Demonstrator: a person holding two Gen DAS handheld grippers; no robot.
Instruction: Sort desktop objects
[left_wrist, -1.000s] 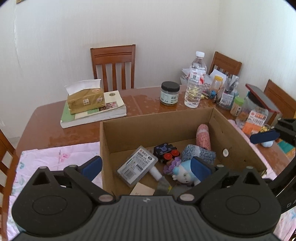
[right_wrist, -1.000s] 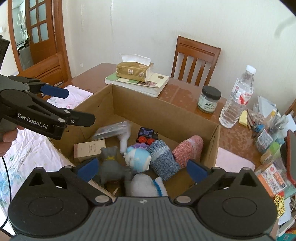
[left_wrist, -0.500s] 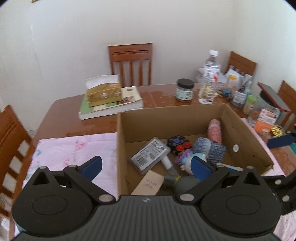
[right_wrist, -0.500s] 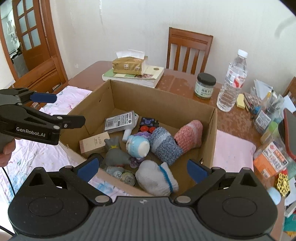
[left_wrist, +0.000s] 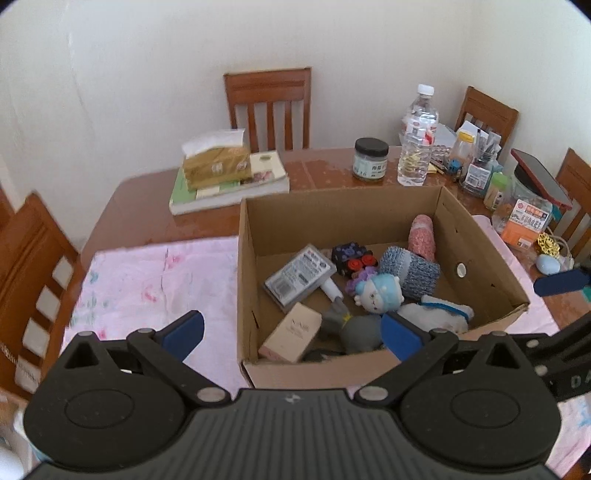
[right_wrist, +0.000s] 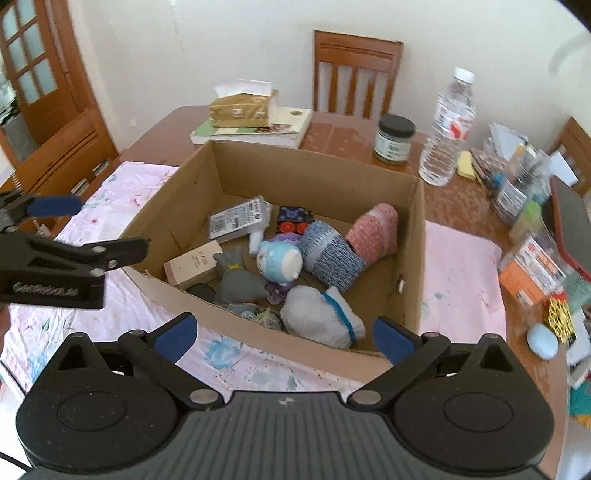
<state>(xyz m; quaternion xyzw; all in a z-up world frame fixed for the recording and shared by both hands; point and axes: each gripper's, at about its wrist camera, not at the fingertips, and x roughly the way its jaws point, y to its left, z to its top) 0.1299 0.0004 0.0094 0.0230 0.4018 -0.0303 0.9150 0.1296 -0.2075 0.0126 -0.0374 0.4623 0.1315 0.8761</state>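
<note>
Wooden table (left_wrist: 147, 218) carries a pink cloth (left_wrist: 155, 280) and an open cardboard box (right_wrist: 417, 236) full of toys and rolled socks. Left gripper (left_wrist: 291, 334) and right gripper (right_wrist: 282, 338) both hover near it, fingers wide apart, holding nothing.

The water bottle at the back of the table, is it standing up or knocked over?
Standing upright. The water bottle sits on its base on the table with its white cap on top, beside the dark-lidded jar.
</note>
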